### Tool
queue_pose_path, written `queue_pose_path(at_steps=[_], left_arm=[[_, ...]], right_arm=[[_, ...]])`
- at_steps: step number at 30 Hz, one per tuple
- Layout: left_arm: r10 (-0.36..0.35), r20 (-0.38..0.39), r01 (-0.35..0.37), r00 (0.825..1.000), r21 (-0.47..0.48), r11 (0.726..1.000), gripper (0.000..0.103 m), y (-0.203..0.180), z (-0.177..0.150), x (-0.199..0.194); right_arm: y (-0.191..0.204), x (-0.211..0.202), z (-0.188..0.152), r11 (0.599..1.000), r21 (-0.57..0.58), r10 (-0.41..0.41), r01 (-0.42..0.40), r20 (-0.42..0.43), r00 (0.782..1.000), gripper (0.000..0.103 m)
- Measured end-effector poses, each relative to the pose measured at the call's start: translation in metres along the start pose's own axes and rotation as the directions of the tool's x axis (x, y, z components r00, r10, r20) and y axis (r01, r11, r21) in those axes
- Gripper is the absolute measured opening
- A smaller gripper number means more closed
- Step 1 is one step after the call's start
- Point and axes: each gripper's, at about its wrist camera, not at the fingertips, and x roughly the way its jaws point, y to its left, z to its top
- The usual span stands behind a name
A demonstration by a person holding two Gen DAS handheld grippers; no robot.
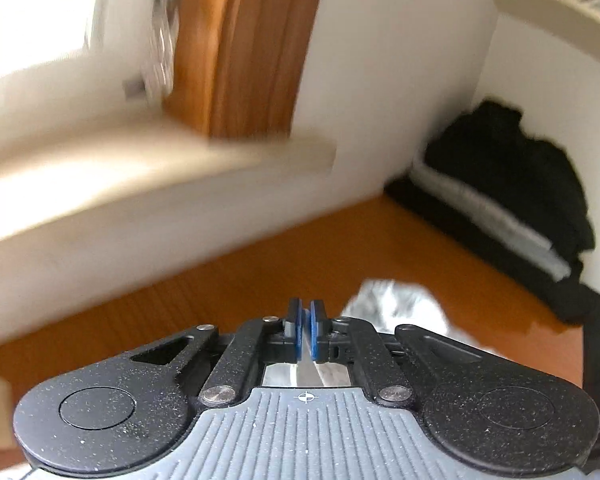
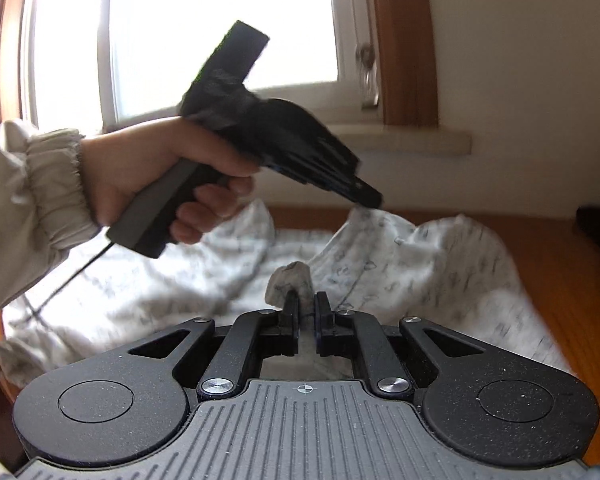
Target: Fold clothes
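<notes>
A white garment with grey marks [image 2: 420,264] lies rumpled on the wooden surface [image 2: 572,280]. My right gripper [image 2: 307,308] is shut on a bunched fold of it, which sticks up between the fingers. A person's hand [image 2: 140,172] in a beige sleeve holds my left gripper [image 2: 370,198] above the cloth; its tip meets a raised peak of the garment. In the left wrist view the left gripper [image 1: 306,320] has its blue pads nearly together with a thin sliver of cloth between them. More of the garment [image 1: 396,308] shows just to its right.
A stack of dark and grey folded clothes [image 1: 512,184] sits against the white wall at the far right corner. A pale windowsill [image 1: 100,184] and wooden window frame [image 1: 252,48] stand behind the surface. Bare wood [image 1: 260,272] lies ahead of the left gripper.
</notes>
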Motion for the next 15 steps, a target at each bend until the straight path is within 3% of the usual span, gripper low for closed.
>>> queue_pose_path(at_steps=[7,15], left_arm=[[0.067,0.169,-0.08,0.983,0.068,0.994,0.004,-0.022,0.053,-0.117],[0.212,0.3,-0.235,0.93,0.043,0.971,0.004,-0.004,0.084,-0.247]], right_arm=[[0.021,-0.044,0.072,0.994,-0.009,0.108,-0.108,0.177,0.978,0.008],[0.091,-0.063,0.175,0.941,-0.109,0.337,-0.319,0.325,0.884,0.008]])
